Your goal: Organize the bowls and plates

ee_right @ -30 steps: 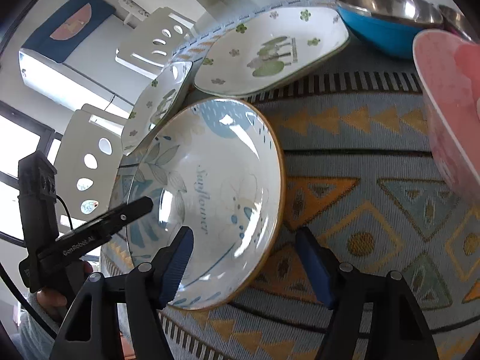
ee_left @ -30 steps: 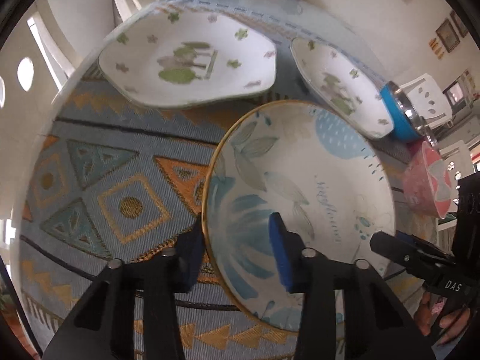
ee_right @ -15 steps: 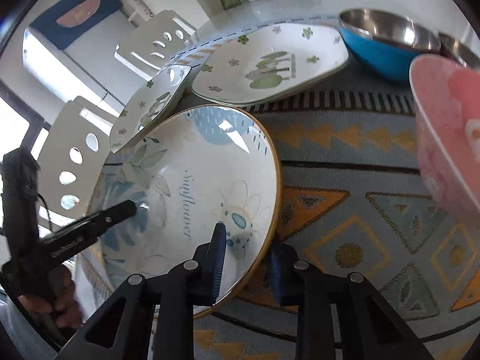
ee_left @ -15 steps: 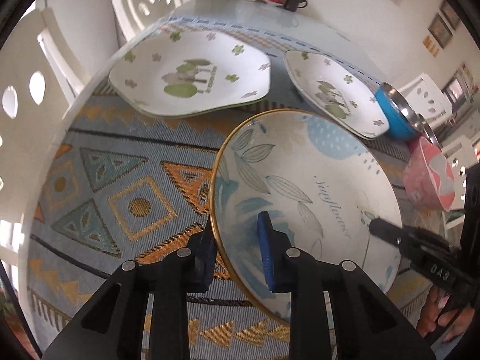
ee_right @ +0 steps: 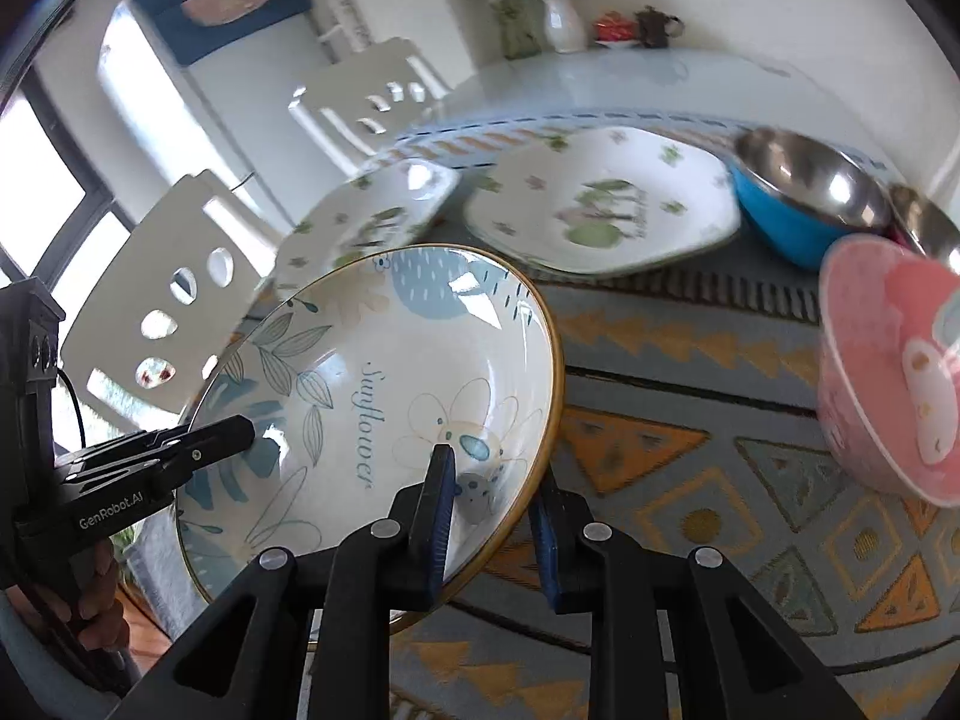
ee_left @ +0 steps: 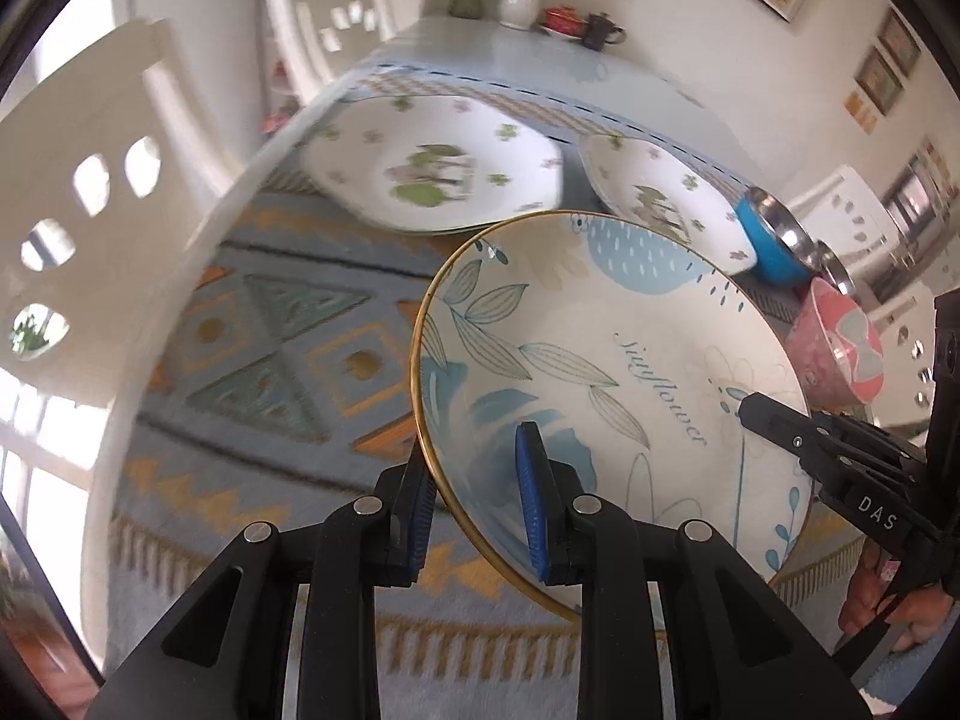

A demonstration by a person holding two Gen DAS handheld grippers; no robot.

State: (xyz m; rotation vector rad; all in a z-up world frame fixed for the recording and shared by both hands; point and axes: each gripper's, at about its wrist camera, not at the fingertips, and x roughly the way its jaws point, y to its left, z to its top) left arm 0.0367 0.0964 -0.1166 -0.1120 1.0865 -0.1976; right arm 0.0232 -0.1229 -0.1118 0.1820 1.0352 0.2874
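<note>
A gold-rimmed sunflower plate (ee_left: 600,360) (ee_right: 372,372) hangs tilted above the patterned cloth, held from both sides. My left gripper (ee_left: 474,462) is shut on its near left rim, one pad inside and one under the edge. My right gripper (ee_right: 495,480) is shut on the opposite rim in the same way. Behind it lie a large clover plate (ee_left: 438,174) (ee_right: 600,204) and a smaller clover dish (ee_left: 666,198) (ee_right: 372,210). A blue steel bowl (ee_right: 804,192) and a pink bowl (ee_right: 894,372) stand to the right.
The patterned cloth (ee_left: 270,330) covers the near half of the white table. White chairs (ee_left: 90,180) stand along the left side. A vase (ee_left: 519,0) and a dark teapot (ee_left: 600,30) sit at the far end. A second steel bowl (ee_right: 924,228) stands behind the pink one.
Both grippers went from open around the sunflower plate's rim to shut on it. The plate has since come up off the cloth, and both views have risen.
</note>
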